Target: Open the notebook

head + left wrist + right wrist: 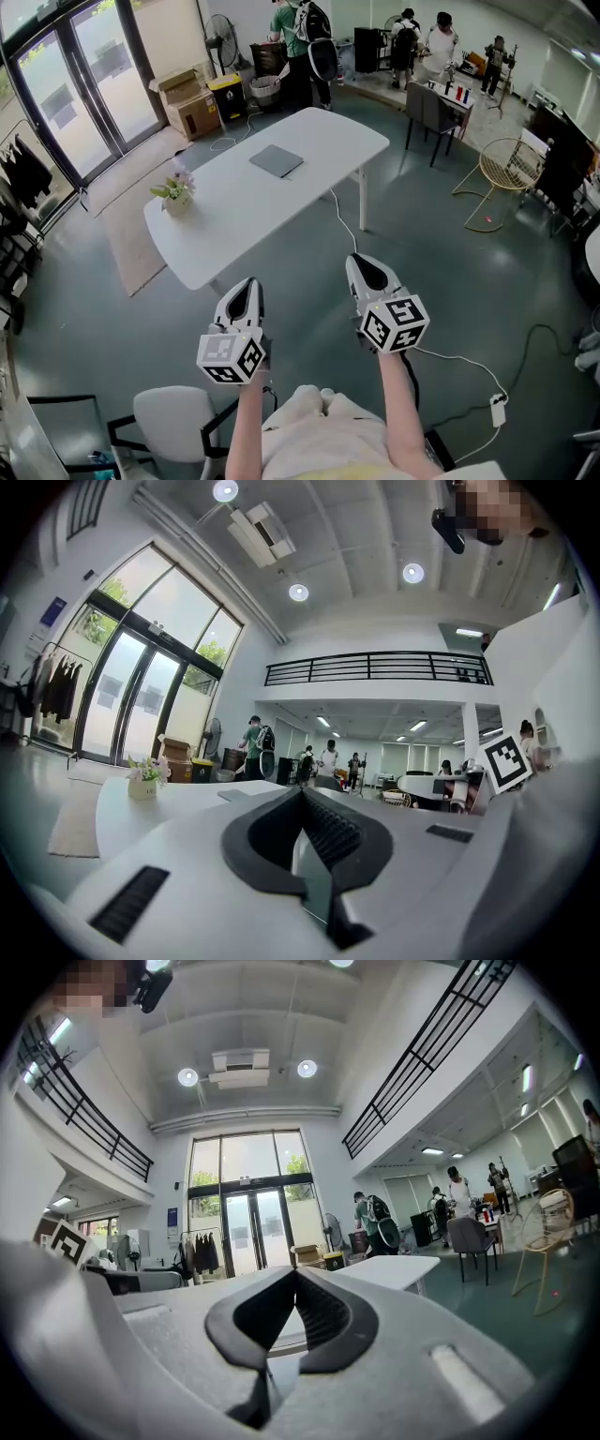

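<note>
A closed grey notebook (277, 160) lies flat toward the far end of a long white table (234, 225). The left gripper view shows the notebook (243, 794) as a thin slab on the tabletop. Both grippers are held level in front of the person, well short of the table's near edge. My left gripper (247, 284) has its jaws together with nothing between them (301, 790). My right gripper (366, 265) is likewise shut and empty (295, 1270). The right gripper view shows the table's far end (394, 1269) but not the notebook.
A small pot of flowers (176, 195) stands at the table's near left corner. A white chair (173, 417) is behind my left arm. A cable (459, 361) trails over the floor at right. A rug (131, 225), cardboard boxes (187, 103) and several people lie beyond.
</note>
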{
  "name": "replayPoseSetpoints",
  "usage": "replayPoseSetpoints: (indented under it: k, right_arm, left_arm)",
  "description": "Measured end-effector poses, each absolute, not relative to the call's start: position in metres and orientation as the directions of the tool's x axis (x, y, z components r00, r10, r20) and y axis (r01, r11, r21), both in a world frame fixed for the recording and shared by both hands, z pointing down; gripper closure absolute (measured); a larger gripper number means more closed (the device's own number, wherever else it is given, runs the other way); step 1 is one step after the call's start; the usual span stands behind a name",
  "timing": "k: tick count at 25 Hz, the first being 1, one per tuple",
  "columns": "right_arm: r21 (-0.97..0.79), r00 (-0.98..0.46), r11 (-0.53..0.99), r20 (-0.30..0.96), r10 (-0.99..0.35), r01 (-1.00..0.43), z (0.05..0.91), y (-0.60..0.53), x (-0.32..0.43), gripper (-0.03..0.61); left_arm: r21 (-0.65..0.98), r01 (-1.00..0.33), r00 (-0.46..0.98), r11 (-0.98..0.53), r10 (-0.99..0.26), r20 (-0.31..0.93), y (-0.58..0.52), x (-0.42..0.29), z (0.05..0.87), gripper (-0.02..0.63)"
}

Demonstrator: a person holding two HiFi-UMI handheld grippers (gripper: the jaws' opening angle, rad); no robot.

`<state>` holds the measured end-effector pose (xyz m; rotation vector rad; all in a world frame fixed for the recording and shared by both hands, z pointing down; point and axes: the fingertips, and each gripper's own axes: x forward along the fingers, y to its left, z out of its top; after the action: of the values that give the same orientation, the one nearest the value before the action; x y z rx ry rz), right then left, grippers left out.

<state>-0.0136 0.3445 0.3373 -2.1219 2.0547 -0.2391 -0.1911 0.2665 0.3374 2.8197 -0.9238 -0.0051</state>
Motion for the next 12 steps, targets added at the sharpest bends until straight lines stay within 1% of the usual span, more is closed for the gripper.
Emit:
replayPoseSetpoints:
  k: [2,3,7,12]
  right_arm:
    - [-0.242,0.029,-0.029,0.001,-1.000,-0.970,0.340,0.340,-0.010,0.572]
    - [-0.245,0.025,-0.026,0.006,-1.000,-0.969,0.342,0.338,-0.009,0.557]
    - [-0.243,0.017,-0.022,0.024,-1.000,-0.970,0.350,0.325,-0.003,0.549]
    - [-0.248,0.019,-0.028,0.038,-0.999,-0.968,0.360,0.297,0.011,0.512]
  left_arm:
    - [0.172,-0.589,0.806,-0.790,-0.589,0.052,0.264,-0.188,0.339,0.615]
    - [0.176,-0.589,0.806,-0.789,-0.590,0.052,0.262,-0.187,0.340,0.615]
    - [0.185,-0.591,0.804,-0.785,-0.591,0.060,0.251,-0.180,0.346,0.615]
    - [0.198,-0.590,0.805,-0.783,-0.588,0.073,0.225,-0.164,0.356,0.615]
